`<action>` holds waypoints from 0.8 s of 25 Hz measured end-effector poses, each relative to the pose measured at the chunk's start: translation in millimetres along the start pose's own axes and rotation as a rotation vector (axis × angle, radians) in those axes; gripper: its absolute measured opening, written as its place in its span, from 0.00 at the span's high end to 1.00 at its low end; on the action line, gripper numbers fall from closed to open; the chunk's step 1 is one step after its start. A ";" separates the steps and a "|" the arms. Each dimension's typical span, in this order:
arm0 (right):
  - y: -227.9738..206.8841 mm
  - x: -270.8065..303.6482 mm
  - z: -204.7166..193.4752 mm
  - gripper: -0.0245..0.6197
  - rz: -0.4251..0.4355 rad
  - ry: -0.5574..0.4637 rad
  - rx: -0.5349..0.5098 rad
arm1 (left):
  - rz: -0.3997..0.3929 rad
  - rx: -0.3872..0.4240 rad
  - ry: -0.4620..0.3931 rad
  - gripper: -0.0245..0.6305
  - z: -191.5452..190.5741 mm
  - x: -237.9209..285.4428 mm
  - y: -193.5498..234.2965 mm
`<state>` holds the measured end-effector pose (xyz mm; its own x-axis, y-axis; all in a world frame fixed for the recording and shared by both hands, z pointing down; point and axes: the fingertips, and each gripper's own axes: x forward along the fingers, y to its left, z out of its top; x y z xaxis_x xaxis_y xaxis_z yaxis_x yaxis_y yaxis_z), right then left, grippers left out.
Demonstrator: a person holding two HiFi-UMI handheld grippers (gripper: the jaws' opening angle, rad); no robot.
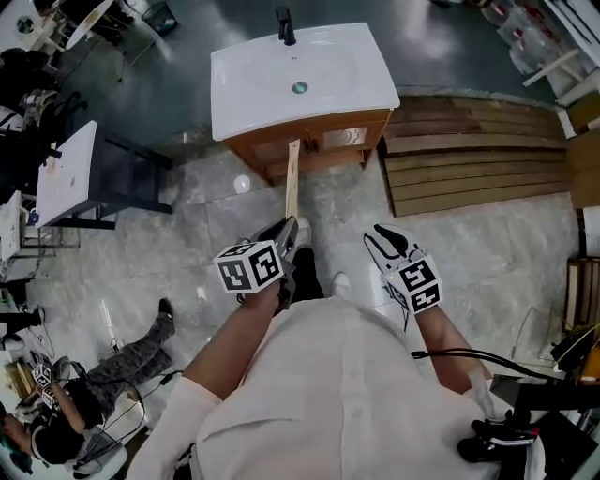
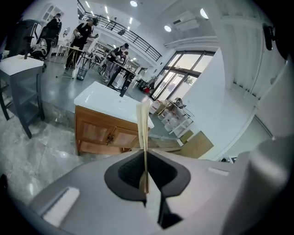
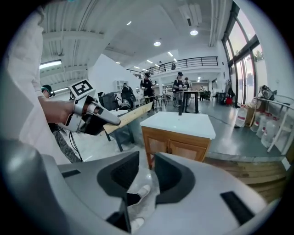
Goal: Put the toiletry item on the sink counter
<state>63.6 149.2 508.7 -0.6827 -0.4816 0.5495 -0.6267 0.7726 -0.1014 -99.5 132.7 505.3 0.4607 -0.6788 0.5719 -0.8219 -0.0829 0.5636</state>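
**Toiletry item in the left gripper's grip, not yet on the counter**

The toiletry item (image 1: pixel 292 183), a long, thin, pale strip, sits clenched between the jaws of the left gripper (image 1: pixel 286 228). It sticks out forward past the jaws, toward the sink counter (image 1: pixel 236 89). In the left gripper view the strip stands on edge, and the dark pads press on its near end from both sides. The right gripper (image 1: pixel 385 240) is released: in its own view the jaws stand apart, with only the floor and the person's shoes showing through the gap.

The white counter tops a wooden cabinet (image 1: pixel 323 141) and carries a dark faucet (image 1: pixel 284 26) at its far edge. No other loose object shows on it. In the head view the strip's tip overlaps the cabinet's front. Both gripper views, however, show the cabinet across a stretch of pale floor (image 1: pixel 197 234), so the item is in the air and short of the counter.

Judging by this, the pick-up is done and the carry is under way. What is left is to close the gap, bring the strip over the flat rim beside the basin, lower it until it rests there, and open the left jaws.
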 end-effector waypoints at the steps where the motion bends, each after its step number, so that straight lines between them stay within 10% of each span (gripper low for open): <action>1: -9.0 5.6 2.7 0.82 -0.014 0.004 0.007 | -0.006 0.003 0.004 0.93 10.6 12.6 3.9; 8: -76.7 44.9 52.7 0.81 -0.148 0.004 0.068 | -0.089 0.008 0.064 0.93 97.9 93.5 23.9; 20: -143.8 128.0 121.8 0.82 -0.246 -0.003 0.136 | -0.166 0.435 0.237 0.93 223.5 205.2 60.6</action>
<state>20.6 -74.0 492.5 -0.5048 -0.6496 0.5685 -0.8184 0.5697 -0.0757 -129.7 -174.7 523.6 0.6183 -0.4510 0.6437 -0.7713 -0.5053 0.3869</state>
